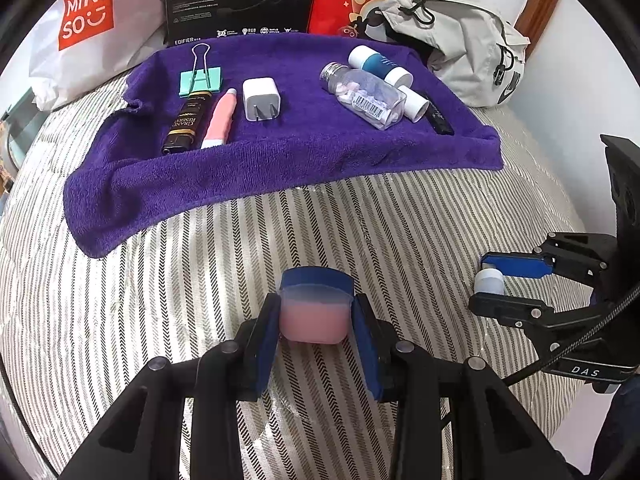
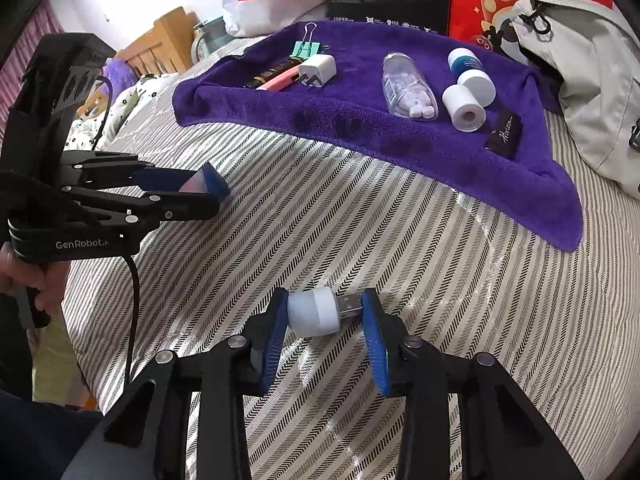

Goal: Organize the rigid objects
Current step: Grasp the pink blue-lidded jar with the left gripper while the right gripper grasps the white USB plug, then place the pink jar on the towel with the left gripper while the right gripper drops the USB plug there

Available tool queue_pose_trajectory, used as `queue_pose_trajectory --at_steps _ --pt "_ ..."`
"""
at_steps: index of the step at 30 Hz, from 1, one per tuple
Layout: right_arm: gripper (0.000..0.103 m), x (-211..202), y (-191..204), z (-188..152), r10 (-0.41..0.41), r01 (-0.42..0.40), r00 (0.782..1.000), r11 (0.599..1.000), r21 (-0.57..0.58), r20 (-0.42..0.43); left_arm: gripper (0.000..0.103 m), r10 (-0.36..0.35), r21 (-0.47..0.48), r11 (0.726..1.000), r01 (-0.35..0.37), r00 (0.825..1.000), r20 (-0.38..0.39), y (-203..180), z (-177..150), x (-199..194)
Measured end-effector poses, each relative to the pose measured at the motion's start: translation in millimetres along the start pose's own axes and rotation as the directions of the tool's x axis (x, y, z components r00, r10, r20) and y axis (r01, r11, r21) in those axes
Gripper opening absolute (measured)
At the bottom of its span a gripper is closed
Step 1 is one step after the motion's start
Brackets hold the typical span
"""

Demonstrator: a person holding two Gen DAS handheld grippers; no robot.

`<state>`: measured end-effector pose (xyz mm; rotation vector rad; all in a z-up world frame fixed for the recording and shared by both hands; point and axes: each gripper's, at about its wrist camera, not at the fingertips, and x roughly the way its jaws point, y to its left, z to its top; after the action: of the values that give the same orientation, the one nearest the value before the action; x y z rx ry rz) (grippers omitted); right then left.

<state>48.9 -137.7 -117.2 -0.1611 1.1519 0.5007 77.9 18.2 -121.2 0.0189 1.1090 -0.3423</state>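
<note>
Bright, even light; perhaps blurred fisheye edges

Two grippers (image 1: 316, 320) (image 2: 325, 316), eight towel items (image 1: 262, 98) (perhaps) — one towel (image 1: 280, 156)

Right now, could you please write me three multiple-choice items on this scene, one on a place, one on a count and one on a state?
1. Where does the white charger plug lie?
A. on the purple towel
B. inside the grey backpack
C. on the bare striped bedcover

2. How many binder clips are on the towel?
A. none
B. one
C. three

3. What is the right gripper doing?
A. hanging open and empty
B. shut on a small white USB light
C. shut on a pill bottle

Answers: 1 A, the plug rests on the towel beside the pink tube. 2 B, a single green binder clip shows. 3 B, its fingers clamp the USB light end to end.
</note>
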Motion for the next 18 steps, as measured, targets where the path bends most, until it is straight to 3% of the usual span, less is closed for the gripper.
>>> queue_pose_trajectory --at_steps 5,9,13,18 --pt "0.037 -1.9 -2.4 0.6 0.003 -0.003 1.000 1.000 0.022 0.000 0.034 -0.007 -0.008 1.000 0.007 1.000 -0.001 1.0 0.6 0.1" --pt "0.037 -13.4 -10.2 1.9 -0.030 0.029 0.999 0.999 0.036 0.025 0.034 -0.006 -0.002 1.000 0.006 1.000 -0.001 1.0 0.8 0.2" --pt "0.037 -7.6 -20.0 1.5 -0.077 0.077 0.997 0.996 0.045 -0.003 0.034 0.002 0.006 1.000 -0.002 1.000 0.001 -0.2 0.8 1.0" --pt "0.037 -5.3 -20.2 -3.5 -0.086 0.086 0.996 0.995 0.043 0.006 0.034 0.004 0.011 1.000 -0.004 1.000 0.004 -0.5 0.2 1.1"
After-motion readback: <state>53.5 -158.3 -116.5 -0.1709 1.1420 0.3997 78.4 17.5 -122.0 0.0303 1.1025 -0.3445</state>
